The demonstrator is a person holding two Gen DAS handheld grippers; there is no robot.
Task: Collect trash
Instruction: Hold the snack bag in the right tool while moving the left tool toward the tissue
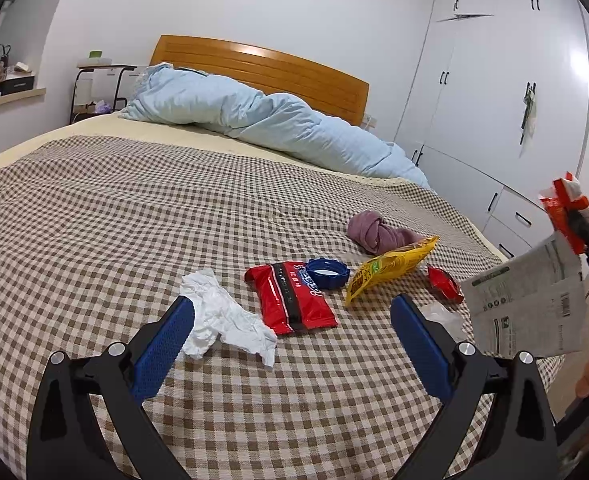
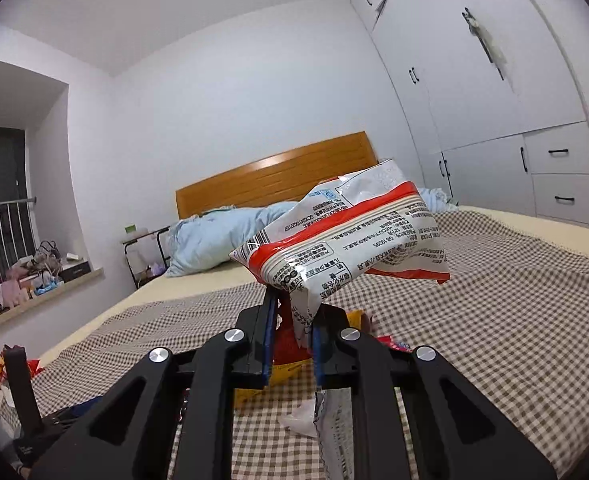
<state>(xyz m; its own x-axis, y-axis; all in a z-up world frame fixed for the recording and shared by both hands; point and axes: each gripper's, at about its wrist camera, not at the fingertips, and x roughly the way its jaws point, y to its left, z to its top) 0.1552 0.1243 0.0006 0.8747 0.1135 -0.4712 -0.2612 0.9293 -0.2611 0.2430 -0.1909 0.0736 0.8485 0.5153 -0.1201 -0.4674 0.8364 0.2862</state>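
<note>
Trash lies on the checked bedspread (image 1: 94,208): a crumpled white tissue (image 1: 222,314), a red snack packet (image 1: 292,298), a blue bottle cap (image 1: 328,273), a yellow snack bag (image 1: 390,270), a small red wrapper (image 1: 444,283) and a clear plastic scrap (image 1: 442,316). My left gripper (image 1: 292,320) is open above the bed, its left finger beside the tissue. My right gripper (image 2: 292,320) is shut on a white and red printed wrapper (image 2: 346,236) and holds it above the bed; the wrapper also shows at the right edge of the left wrist view (image 1: 530,300).
A rolled purple cloth (image 1: 378,232) lies behind the yellow bag. A light blue duvet (image 1: 254,116) is heaped by the wooden headboard (image 1: 262,68). White wardrobes (image 1: 494,100) stand to the right. A side table (image 1: 102,84) and a cluttered windowsill (image 2: 34,280) are at the left.
</note>
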